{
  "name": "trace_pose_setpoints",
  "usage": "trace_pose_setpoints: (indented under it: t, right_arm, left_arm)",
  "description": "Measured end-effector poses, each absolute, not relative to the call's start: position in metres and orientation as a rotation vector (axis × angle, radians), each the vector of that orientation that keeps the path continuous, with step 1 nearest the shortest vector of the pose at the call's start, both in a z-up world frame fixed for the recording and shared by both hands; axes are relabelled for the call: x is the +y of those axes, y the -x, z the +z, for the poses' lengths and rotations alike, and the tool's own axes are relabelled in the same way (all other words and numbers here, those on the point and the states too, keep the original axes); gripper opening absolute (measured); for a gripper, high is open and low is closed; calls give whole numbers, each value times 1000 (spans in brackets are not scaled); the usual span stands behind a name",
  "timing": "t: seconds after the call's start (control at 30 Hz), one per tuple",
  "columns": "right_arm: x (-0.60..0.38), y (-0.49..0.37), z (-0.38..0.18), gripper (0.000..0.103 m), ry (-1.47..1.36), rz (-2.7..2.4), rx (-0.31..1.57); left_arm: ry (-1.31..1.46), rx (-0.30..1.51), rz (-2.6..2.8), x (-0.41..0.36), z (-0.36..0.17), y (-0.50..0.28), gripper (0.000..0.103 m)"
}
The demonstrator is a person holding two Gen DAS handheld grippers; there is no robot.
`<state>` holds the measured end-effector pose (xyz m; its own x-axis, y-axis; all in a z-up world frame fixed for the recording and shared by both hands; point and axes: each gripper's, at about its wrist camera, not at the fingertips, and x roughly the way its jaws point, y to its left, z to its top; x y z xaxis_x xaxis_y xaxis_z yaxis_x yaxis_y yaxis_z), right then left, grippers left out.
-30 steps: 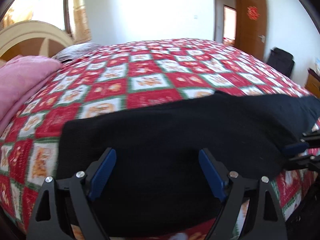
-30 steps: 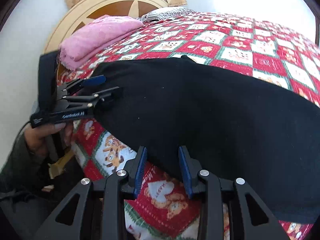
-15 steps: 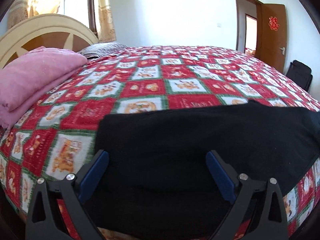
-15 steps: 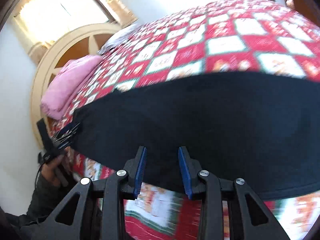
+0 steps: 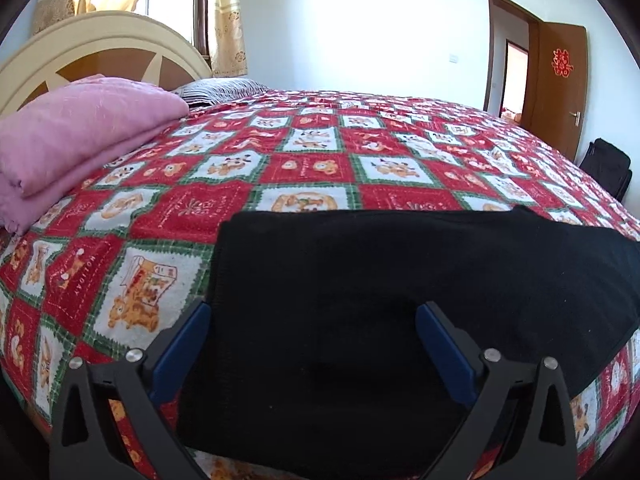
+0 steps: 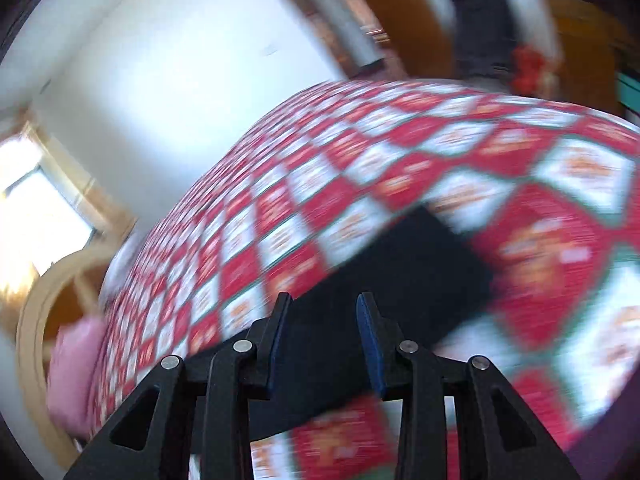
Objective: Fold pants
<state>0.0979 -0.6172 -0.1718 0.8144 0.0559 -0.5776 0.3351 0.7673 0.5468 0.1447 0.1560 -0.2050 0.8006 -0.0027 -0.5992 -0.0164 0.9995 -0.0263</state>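
The black pants (image 5: 400, 288) lie flat along the near edge of the bed, stretching to the right. My left gripper (image 5: 312, 316) is wide open over their left end, with a blue pad (image 5: 180, 348) on each side of the cloth, holding nothing. In the blurred right wrist view the pants (image 6: 420, 264) end in a corner ahead. My right gripper (image 6: 324, 308) is open with a narrow gap, empty, over the pants' near edge.
The bed has a red, white and green checked cover (image 5: 304, 160). A folded pink blanket (image 5: 72, 132) lies at the left by the cream headboard (image 5: 100, 52). A brown door (image 5: 560, 80) and a black bag (image 5: 608, 168) stand at the far right.
My right gripper has swung quickly to the right, from the pants' middle toward their far end; its view is now blurred. My left gripper shifted slightly and stays open.
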Motion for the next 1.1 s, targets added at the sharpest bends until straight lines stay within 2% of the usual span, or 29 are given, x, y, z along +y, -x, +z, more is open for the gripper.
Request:
trace_pose_setpoints:
  t: [0.17,0.43,0.77,0.87,1.1]
  right_arm:
    - [-676,-72,-177,35,-821,-267,635]
    - [-666,-98,-201,35,-786,-270,783]
    - [-665,-104,-211,35,-752,-311,683]
    - [-665,-104,-212,26,-739,-306,661]
    - [-674,-98,-207,28,-795,-318,664]
  left_arm:
    - [36,633,9,156,-206,-144,103]
    - [36,629,11,156,-206,-144,103]
    - [39,602,17,156,-208,-142,103]
    - [39,601,16,156,-209,-142,103]
    - [41,600,15,156,-209,-142,103]
